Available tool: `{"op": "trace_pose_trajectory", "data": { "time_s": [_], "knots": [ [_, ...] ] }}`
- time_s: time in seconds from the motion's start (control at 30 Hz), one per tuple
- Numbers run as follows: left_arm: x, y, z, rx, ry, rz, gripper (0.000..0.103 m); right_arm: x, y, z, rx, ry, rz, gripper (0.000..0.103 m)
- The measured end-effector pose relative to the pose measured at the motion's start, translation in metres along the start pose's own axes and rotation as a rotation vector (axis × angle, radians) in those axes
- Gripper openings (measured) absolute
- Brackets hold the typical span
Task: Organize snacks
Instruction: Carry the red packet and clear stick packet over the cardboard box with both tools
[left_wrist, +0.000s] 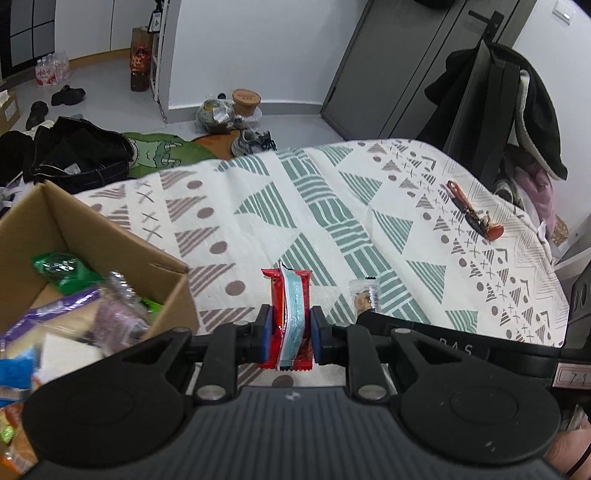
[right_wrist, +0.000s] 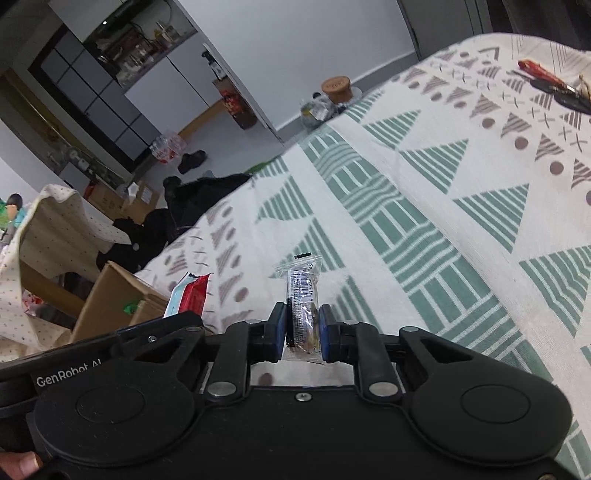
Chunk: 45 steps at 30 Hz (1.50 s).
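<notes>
Left wrist view: red-and-blue snack packet is clamped upright by left gripper, cardboard box just left, likely its destination. Clear nut bar is pinched by right gripper.

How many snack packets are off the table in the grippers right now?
2. A red and blue packet is clamped in the left gripper; a clear packet is clamped in the right gripper. More snacks sit in the cardboard box, some possibly hidden.
</notes>
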<state>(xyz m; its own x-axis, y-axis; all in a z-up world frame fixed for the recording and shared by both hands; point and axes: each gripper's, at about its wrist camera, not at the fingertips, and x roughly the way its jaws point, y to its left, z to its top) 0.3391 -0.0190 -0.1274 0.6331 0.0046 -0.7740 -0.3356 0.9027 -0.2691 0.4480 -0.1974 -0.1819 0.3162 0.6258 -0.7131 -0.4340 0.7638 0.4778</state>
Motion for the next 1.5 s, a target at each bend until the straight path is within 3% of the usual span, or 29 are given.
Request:
{"op": "trace_pose_trajectory", "data": {
  "time_s": [0.8,1.5],
  "knots": [
    [-0.103,0.061,0.004,-0.075,-0.138,0.035,0.020,-0.043,0.088,-0.012,-0.089,-0.094,0.039,0.018],
    [-0.143,0.153,0.001,-0.206,-0.155,0.056,0.020,-0.031,0.170,-0.033,-0.198,-0.100,0.028,0.018]
  ]
}}
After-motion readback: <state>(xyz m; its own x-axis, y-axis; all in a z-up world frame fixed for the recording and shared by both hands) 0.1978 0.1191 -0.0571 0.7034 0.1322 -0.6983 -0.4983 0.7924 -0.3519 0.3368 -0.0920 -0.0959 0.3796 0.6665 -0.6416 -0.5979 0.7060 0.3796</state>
